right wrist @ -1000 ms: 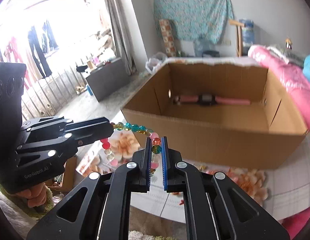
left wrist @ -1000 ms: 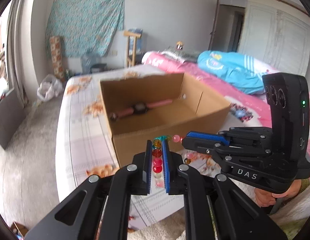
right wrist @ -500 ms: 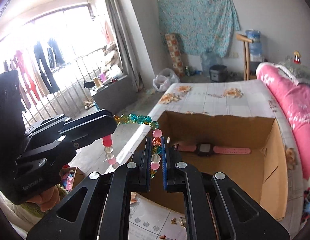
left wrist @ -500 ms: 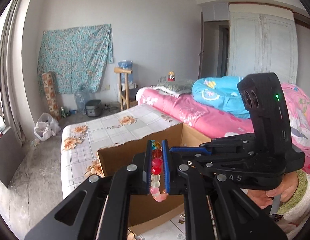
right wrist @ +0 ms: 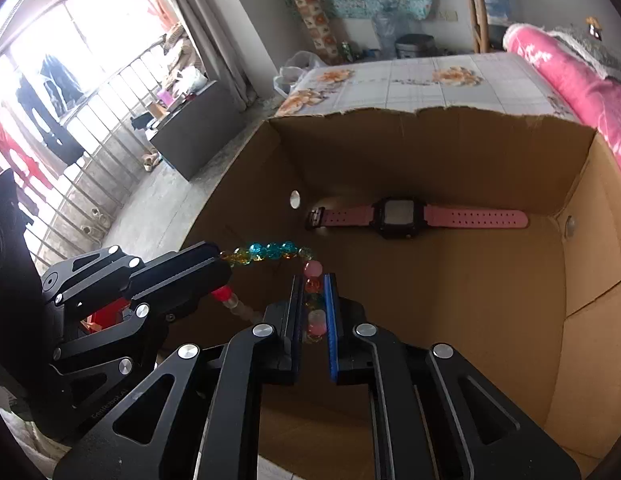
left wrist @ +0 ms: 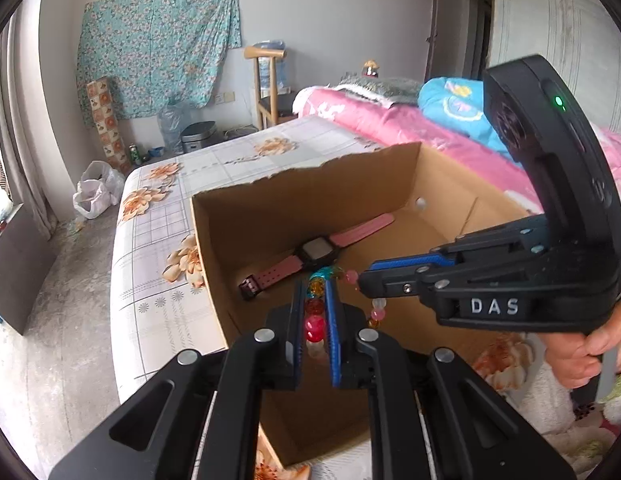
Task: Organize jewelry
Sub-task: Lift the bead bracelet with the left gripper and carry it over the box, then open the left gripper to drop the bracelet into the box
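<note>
Both grippers hang over the open cardboard box point(left wrist: 270, 216), pitched steeply down into it. The box sits on a floral-print bed sheet point(left wrist: 158, 280), its far rim torn ragged.

The left gripper point(left wrist: 315, 312) is clamped on the bead bracelet point(left wrist: 313, 320): red, amber and pale beads sit stacked between its blue pads. The right gripper point(left wrist: 364, 280) comes in from the right of the left wrist view, its tips pointing across at the same strand. A hand point(left wrist: 582, 344) wraps its grip at the frame's edge.

In the right wrist view, the right gripper point(right wrist: 313, 304) has pink and pale beads between its fingers, and its jaws are opening. There's a sliver of daylight beside the beads, so the pads look to be coming off them, though the beads are still in the gap. The left gripper point(right wrist: 218, 268) reaches in from the left, with teal and amber beads strung out between the two tools above the box floor.

This view looks straight down into the box and shows the pink-strapped watch point(right wrist: 398, 216) lying flat along the far wall. It also shows a window with railings point(right wrist: 70, 128) and hanging clothes. The left wrist view instead shows the pink bedding point(left wrist: 390, 128) and a teal cloth on the wall point(left wrist: 158, 40).
</note>
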`<state>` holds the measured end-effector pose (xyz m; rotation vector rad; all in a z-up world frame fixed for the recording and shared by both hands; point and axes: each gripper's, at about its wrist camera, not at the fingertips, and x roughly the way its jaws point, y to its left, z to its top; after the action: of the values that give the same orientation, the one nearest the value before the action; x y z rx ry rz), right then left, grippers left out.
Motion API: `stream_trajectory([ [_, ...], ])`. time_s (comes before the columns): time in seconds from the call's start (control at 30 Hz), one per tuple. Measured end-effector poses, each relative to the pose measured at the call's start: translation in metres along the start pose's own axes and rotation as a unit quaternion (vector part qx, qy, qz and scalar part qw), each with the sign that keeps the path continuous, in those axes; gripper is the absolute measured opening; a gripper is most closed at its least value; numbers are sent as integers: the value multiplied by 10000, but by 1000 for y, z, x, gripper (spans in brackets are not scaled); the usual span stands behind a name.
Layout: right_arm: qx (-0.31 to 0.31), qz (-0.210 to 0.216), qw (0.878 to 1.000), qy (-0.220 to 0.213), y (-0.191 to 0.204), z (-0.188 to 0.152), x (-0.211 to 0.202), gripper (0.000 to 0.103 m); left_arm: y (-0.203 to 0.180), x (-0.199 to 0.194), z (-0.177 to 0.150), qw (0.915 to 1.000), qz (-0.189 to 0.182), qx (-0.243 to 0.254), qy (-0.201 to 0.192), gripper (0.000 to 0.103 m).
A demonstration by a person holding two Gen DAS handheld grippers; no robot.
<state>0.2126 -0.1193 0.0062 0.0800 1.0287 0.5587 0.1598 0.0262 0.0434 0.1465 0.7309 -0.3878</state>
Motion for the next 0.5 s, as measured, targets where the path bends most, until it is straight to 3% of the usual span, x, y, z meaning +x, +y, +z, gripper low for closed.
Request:
stream_trajectory([
  [0.13, 229, -41, 9997, -75, -12, 4, -2, 20, 6, 3, 1, 10000, 76, -61, -1, 15],
  [0.5, 544, -89, 9974, -461, -29, -13, -40, 25, 19, -23, -3, 9985, 218, -366, -332, 16],
])
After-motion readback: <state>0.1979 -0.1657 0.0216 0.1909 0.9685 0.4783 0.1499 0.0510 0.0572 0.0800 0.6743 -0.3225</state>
